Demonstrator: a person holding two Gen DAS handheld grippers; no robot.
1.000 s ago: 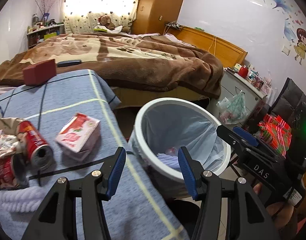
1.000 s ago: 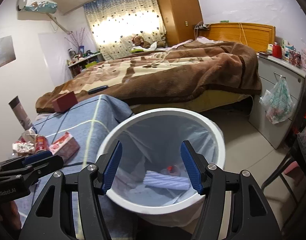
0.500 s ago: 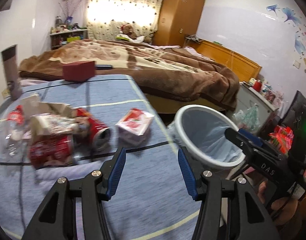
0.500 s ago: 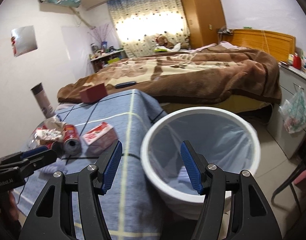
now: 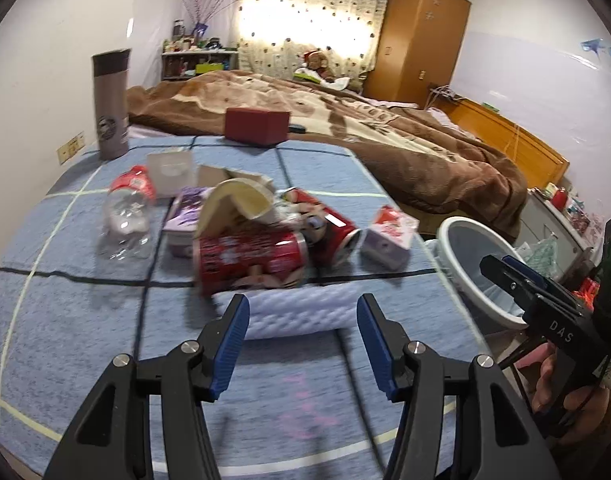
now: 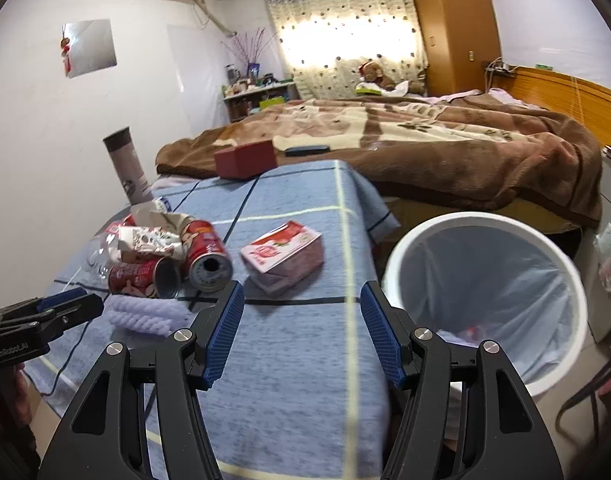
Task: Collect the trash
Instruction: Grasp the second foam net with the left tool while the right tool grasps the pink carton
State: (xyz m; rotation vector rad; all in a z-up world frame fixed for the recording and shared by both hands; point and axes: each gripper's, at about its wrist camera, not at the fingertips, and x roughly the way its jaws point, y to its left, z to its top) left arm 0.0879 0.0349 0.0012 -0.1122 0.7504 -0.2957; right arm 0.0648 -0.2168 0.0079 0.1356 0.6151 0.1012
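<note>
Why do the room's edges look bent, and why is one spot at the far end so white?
Both wrist views use fisheye lenses, so the walls curve and the corners go black. In the left wrist view the backlit dotted curtain is washed out and the blue checked tablecloth is smeared; in the right wrist view the curtain glares too.

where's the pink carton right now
In the right wrist view the pink carton lies on the blue tablecloth, between the red cans and the white bin.

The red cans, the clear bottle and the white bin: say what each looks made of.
Red cans: likely thin metal; silvery, shiny end with a drinking hole.
Clear bottle: thin transparent plastic, glossy, dented.
White bin: apparently smooth matte plastic; a thin translucent liner hangs wrinkled inside.
</note>
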